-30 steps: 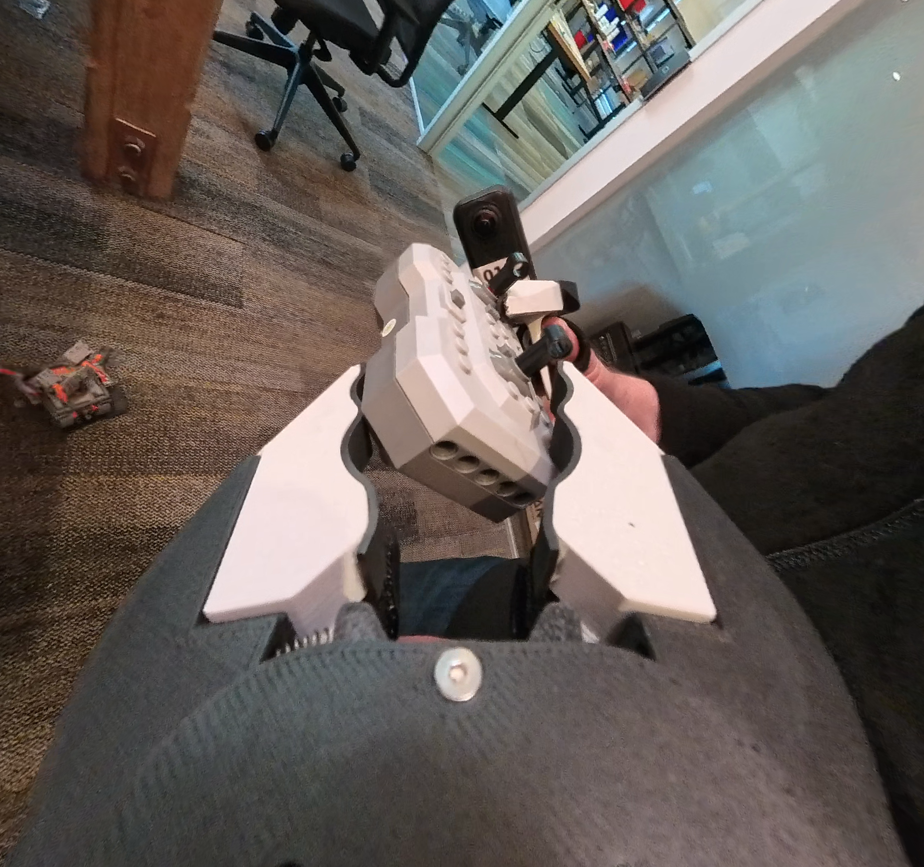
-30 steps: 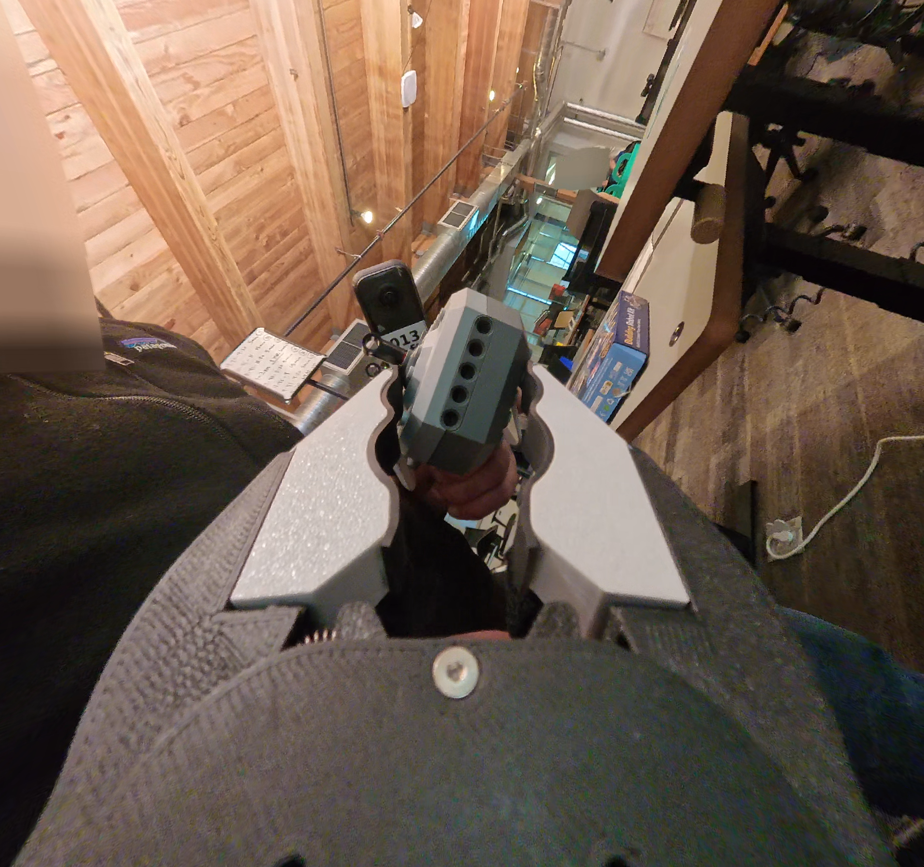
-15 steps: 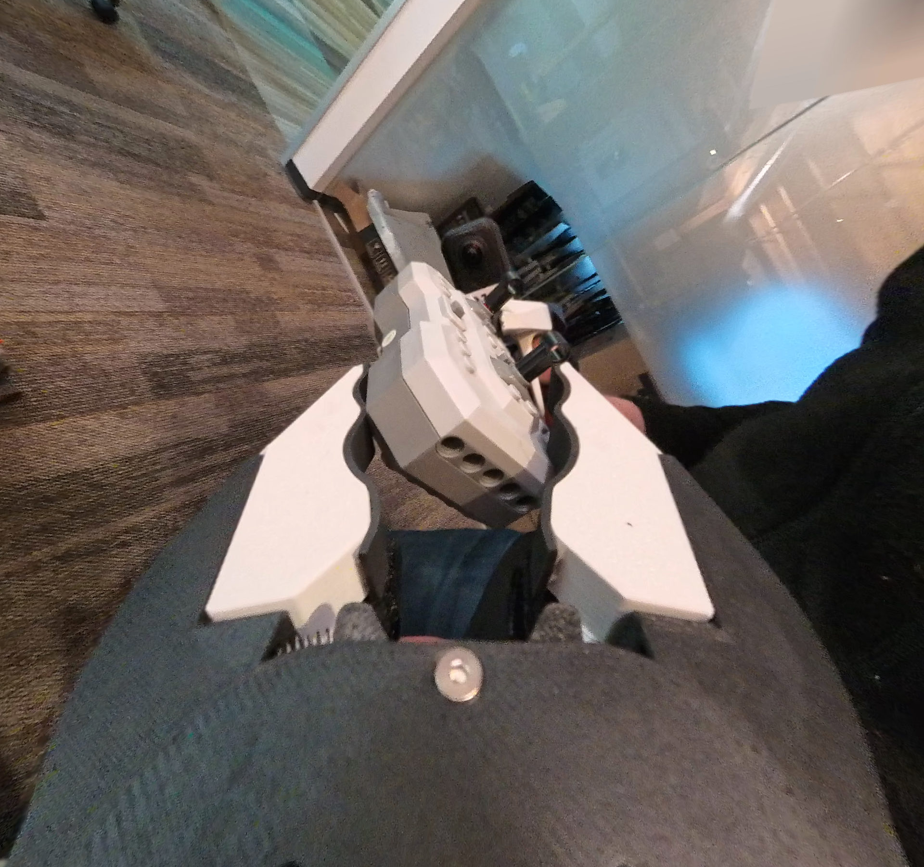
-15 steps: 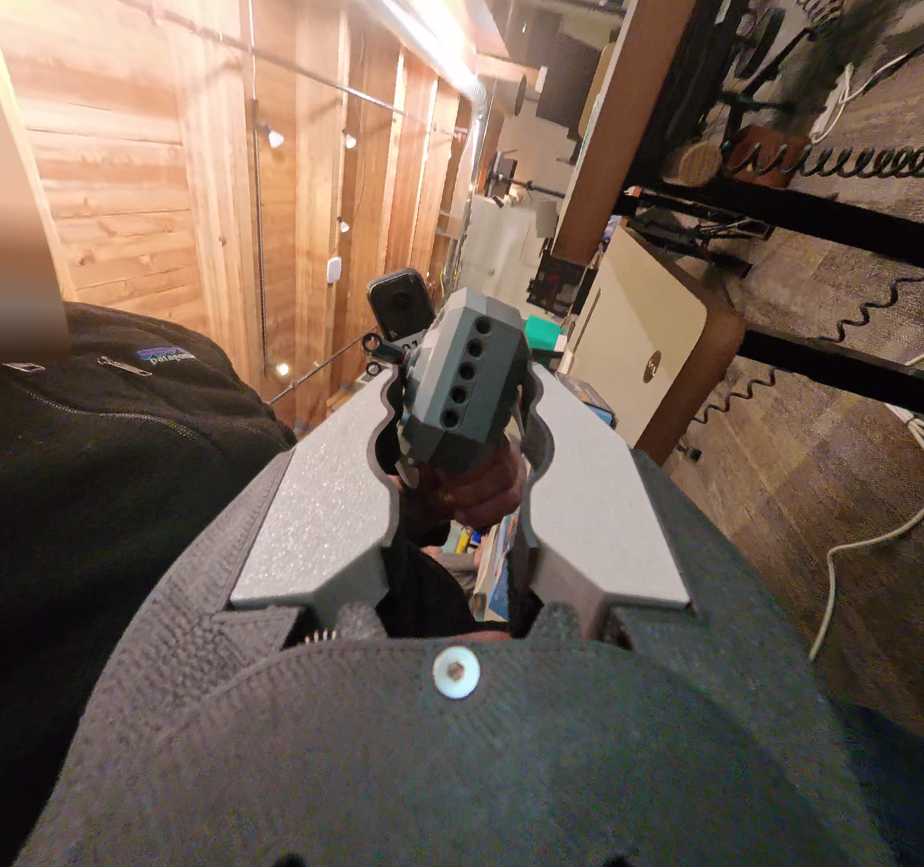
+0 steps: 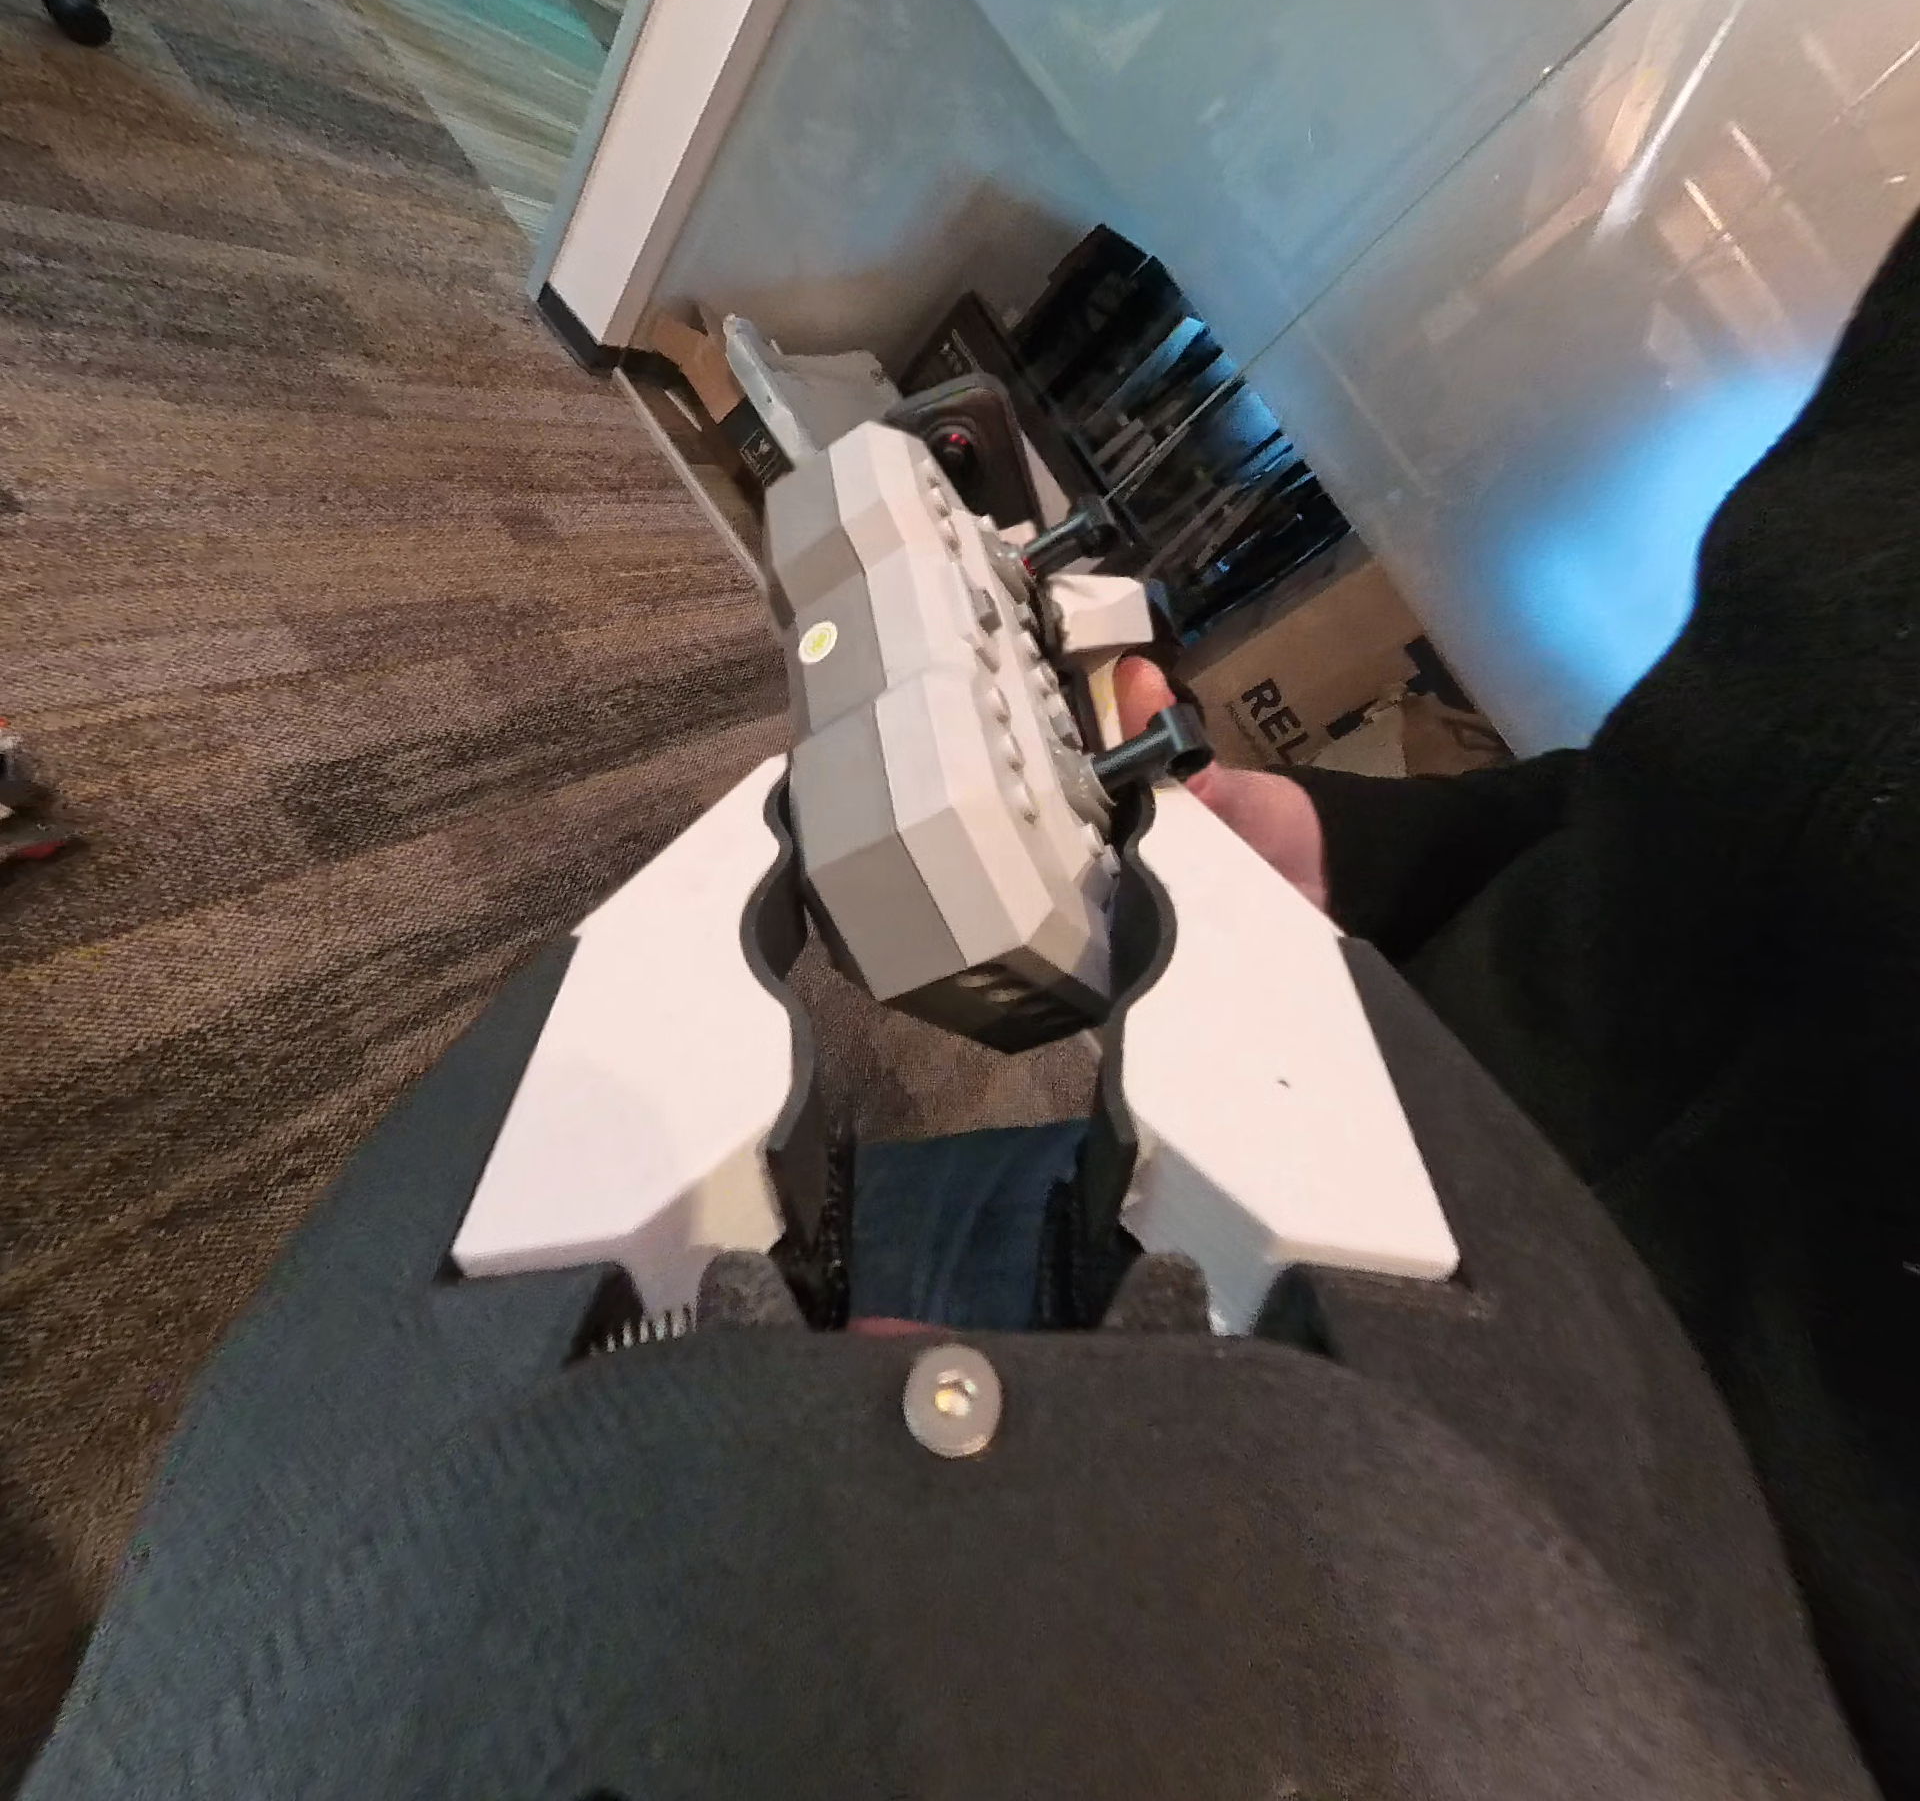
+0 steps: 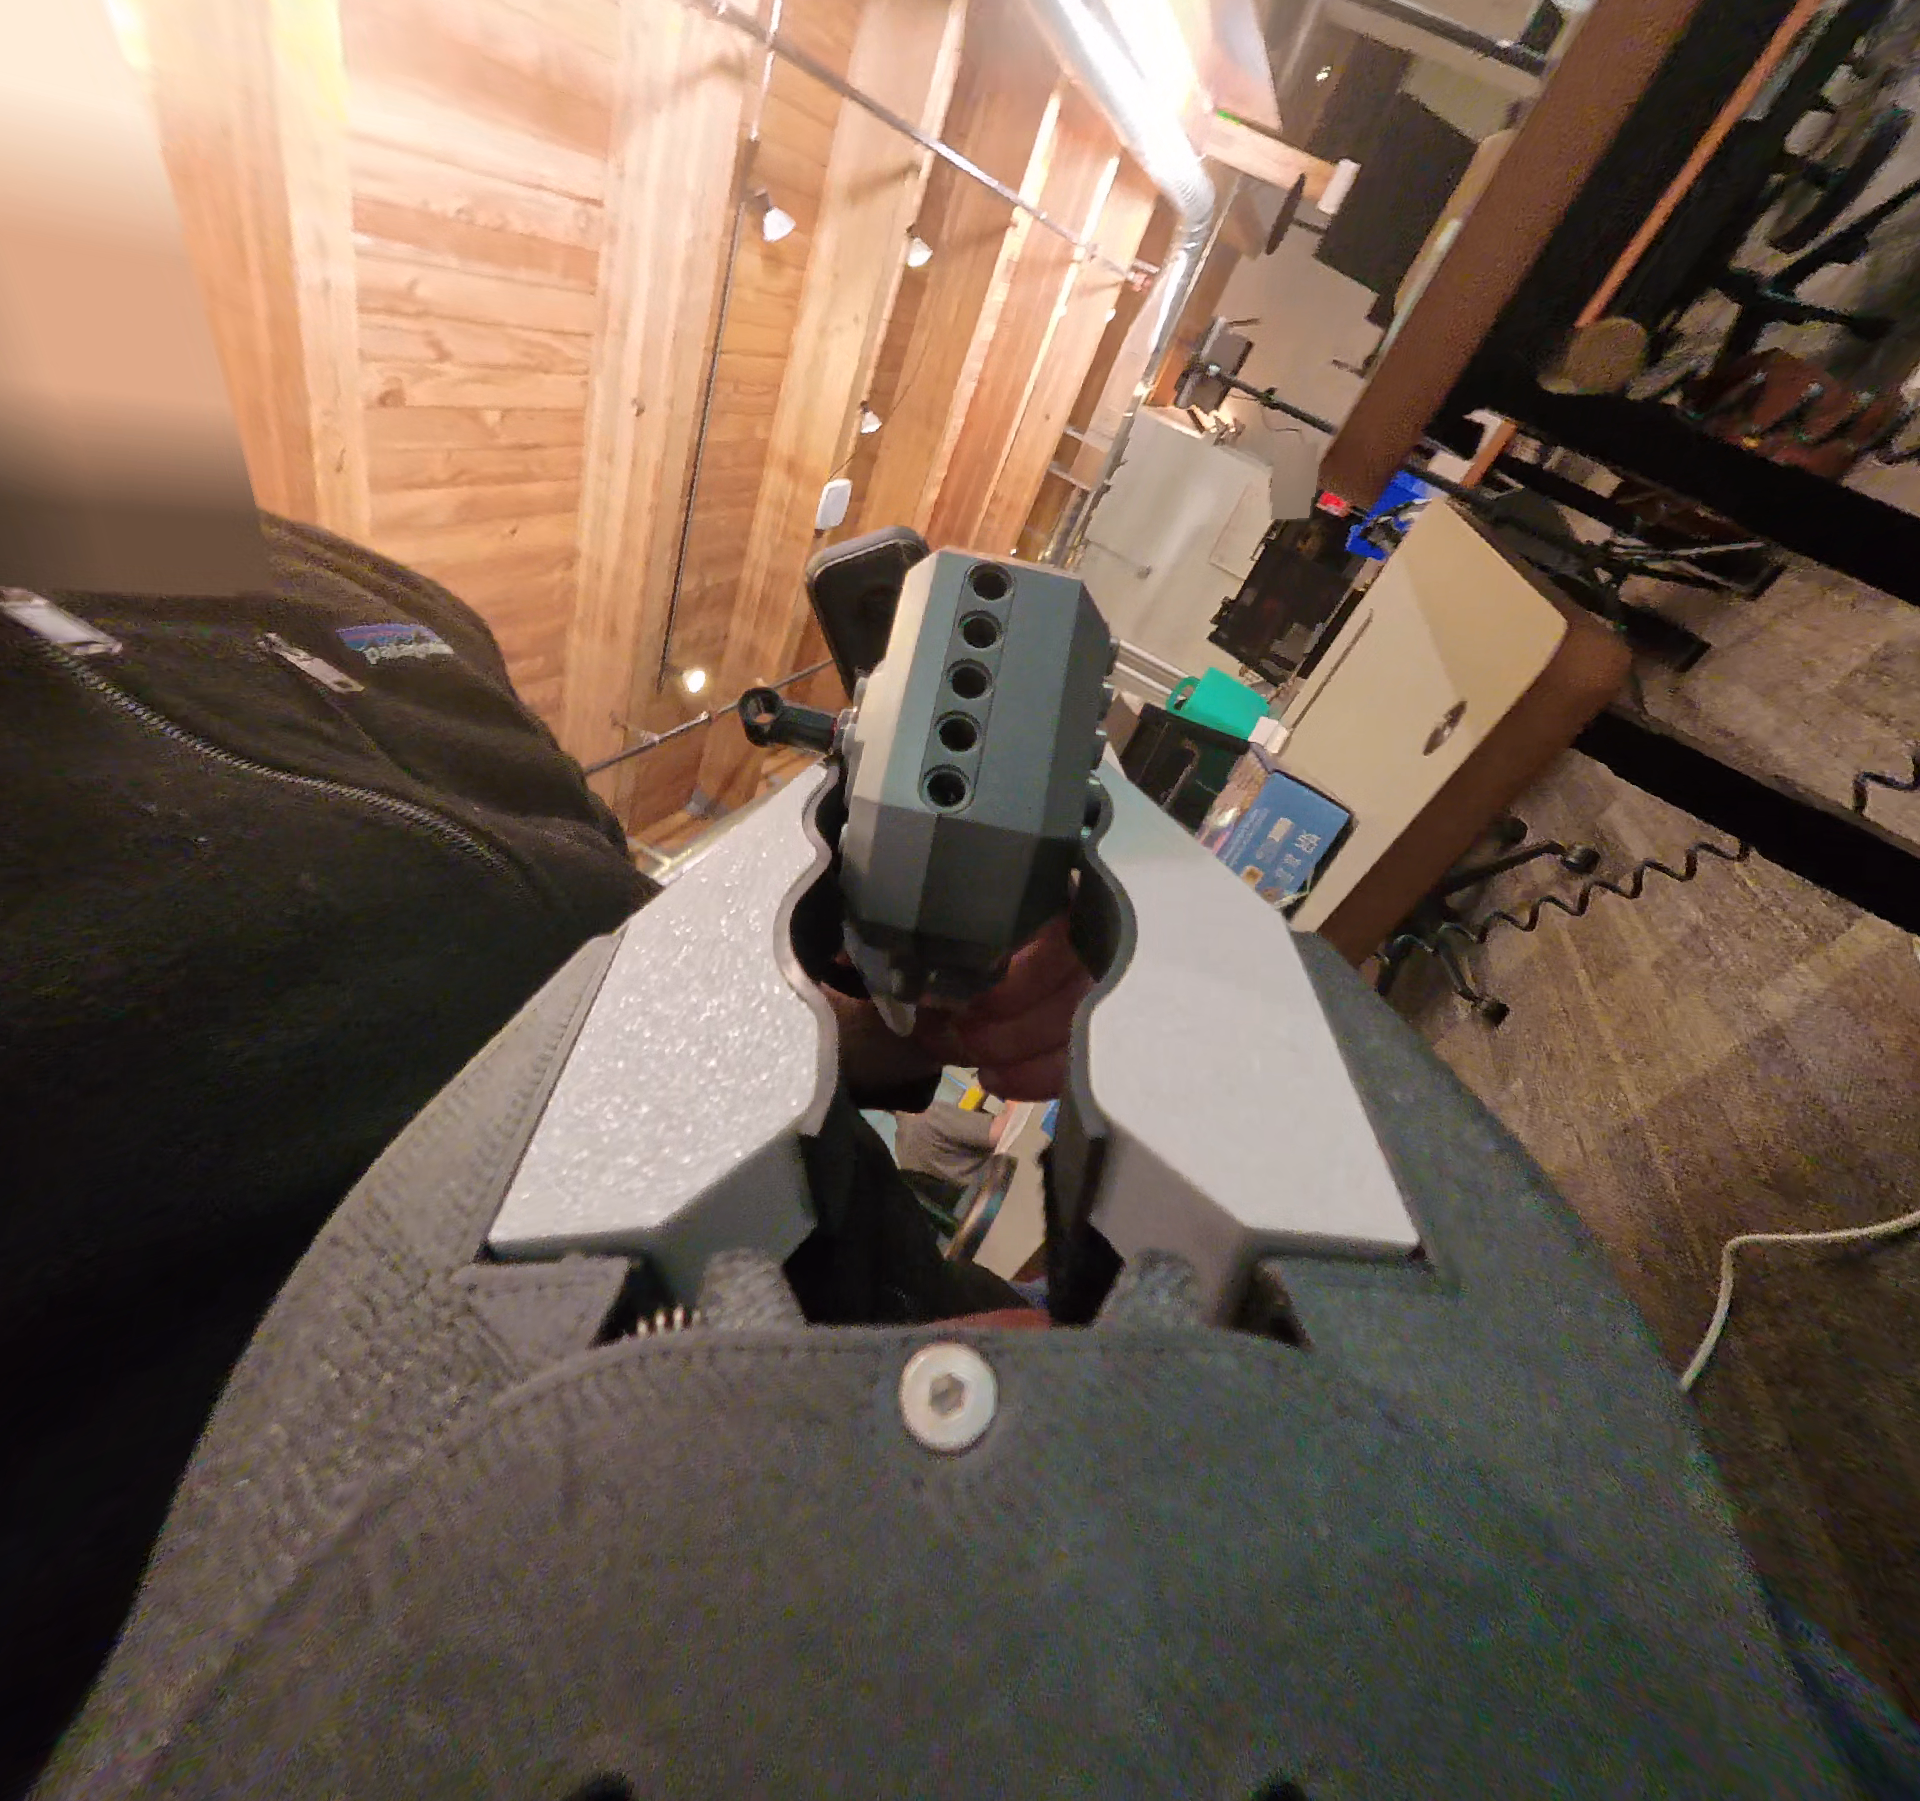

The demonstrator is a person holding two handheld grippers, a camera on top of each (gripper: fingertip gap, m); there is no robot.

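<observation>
A grey and white building-block unit (image 5: 935, 712) with a row of round holes and black axle pins (image 5: 1153, 754) is held in the air between both grippers. My left gripper (image 5: 956, 816) is shut on its near end, with both fingers against its sides. The other gripper's white finger (image 5: 1101, 608), its camera (image 5: 961, 463) and a hand (image 5: 1257, 816) show behind the block. In the right wrist view my right gripper (image 6: 961, 816) is shut on the same block (image 6: 966, 712), whose holed dark grey end faces the camera. A hand (image 6: 997, 1013) shows below it.
Brown carpet (image 5: 312, 504) lies to the left, and a frosted glass wall (image 5: 1143, 141) with black racks (image 5: 1195, 463) and a cardboard box (image 5: 1309, 671) stands behind. In the right wrist view are a person's black jacket (image 6: 260, 868), a blue box (image 6: 1288, 847), a white cabinet (image 6: 1423, 712) and a floor cable (image 6: 1766, 1273). The tips of both grippers are at nearly the same place.
My left fingers have closed in on the block, which has turned more edge-on to that camera. Both views have swung. My right fingers have narrowed slightly on the block.
</observation>
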